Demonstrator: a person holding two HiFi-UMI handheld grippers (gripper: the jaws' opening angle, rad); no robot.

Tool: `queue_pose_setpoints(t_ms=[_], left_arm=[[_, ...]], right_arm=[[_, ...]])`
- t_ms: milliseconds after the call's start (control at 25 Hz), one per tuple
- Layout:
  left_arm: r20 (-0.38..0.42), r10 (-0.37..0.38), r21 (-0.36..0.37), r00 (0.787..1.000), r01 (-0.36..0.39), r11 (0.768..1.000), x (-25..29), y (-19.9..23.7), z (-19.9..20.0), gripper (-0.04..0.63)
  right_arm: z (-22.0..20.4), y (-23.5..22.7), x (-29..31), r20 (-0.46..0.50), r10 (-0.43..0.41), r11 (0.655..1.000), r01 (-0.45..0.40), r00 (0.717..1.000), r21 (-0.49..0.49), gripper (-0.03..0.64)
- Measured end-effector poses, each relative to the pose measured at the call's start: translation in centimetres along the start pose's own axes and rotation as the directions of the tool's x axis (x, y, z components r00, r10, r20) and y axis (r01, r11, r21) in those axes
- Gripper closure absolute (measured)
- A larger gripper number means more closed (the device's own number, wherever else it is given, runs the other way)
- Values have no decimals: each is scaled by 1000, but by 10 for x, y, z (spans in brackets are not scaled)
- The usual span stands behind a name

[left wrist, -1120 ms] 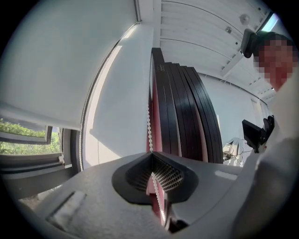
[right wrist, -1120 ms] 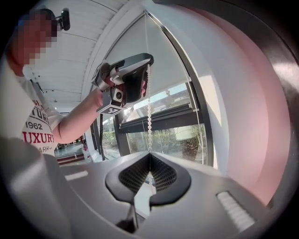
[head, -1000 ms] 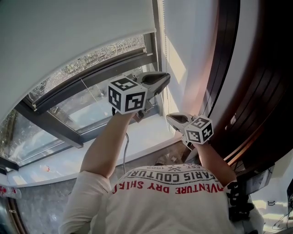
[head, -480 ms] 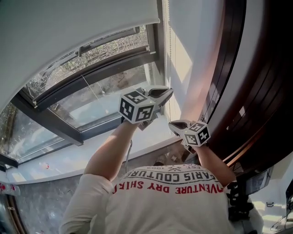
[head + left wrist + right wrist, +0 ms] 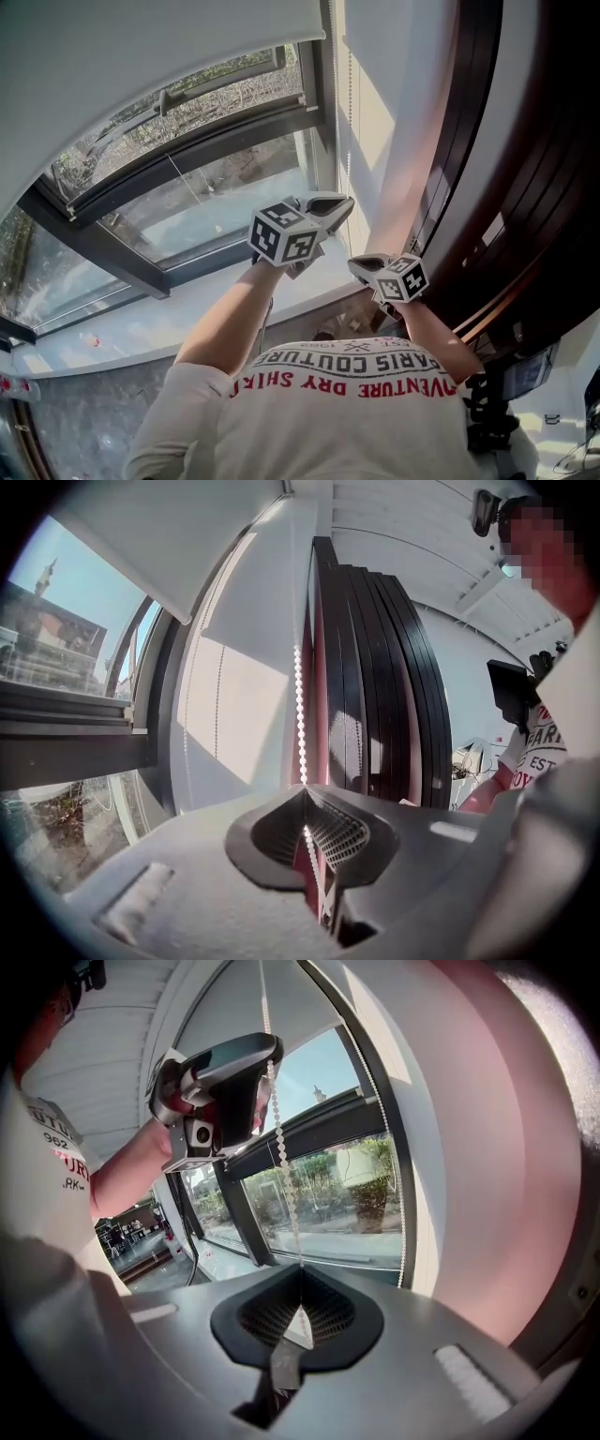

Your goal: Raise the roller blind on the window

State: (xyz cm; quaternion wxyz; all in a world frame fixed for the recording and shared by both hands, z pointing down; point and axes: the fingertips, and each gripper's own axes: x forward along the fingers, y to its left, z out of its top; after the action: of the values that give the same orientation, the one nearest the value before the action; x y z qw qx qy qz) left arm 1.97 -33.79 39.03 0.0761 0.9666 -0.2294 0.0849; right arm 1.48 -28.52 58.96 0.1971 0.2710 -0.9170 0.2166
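The blind [image 5: 141, 47] was found partly raised, its lower edge high across the window [image 5: 94, 202], with much glass bared beneath it. The chain [image 5: 301, 696] hung at the window's right edge, just beside the white wall [image 5: 375, 122].

The left gripper [image 5: 339, 203] was pressed shut on the chain, the beads passing down between its ribbed pads. The right gripper [image 5: 356, 266], lower down, was likewise pinched together on what appeared to be the same strand, which ran up from its jaws to the left gripper above.

Several faults could be expected from here:

- **Slipping beads.** The beads are small and smooth, so a hard pull might draw them through the pads, and the stroke would be lost.
- **Slack between the grips.** With both grippers on one strand, slack could form between them if the lower one were pulled less than the upper, and all the load would be thrown onto a single grip.
- **A slanted pull.** A pull away from the wall might drag the chain off its wheel at the top, which was not shown.
- **Both grips opened together.** The blind might then run back down, though how it is braked could not be told.
- **The second strand.** Another strand hung near at the frame and might be caught by mistake. The blind would then be lowered.
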Motion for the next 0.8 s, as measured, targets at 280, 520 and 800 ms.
queue_pose_setpoints(t_ms=[280,520,800], left_arm=[[-2,42,16,999,-42,999,-3,9,-3,589],[-1,45,13,999,-45,999,-2,12,-4,589],[1,22,22,1000,-22,1000,1,-7,0,589]], right_arm=[[30,0,-22,87,-24,997,30,996,-75,557],[148,18,-89,317,7,988,43,948,-151,520],[275,53,-154,496,100,965,38,862,-260,505]])
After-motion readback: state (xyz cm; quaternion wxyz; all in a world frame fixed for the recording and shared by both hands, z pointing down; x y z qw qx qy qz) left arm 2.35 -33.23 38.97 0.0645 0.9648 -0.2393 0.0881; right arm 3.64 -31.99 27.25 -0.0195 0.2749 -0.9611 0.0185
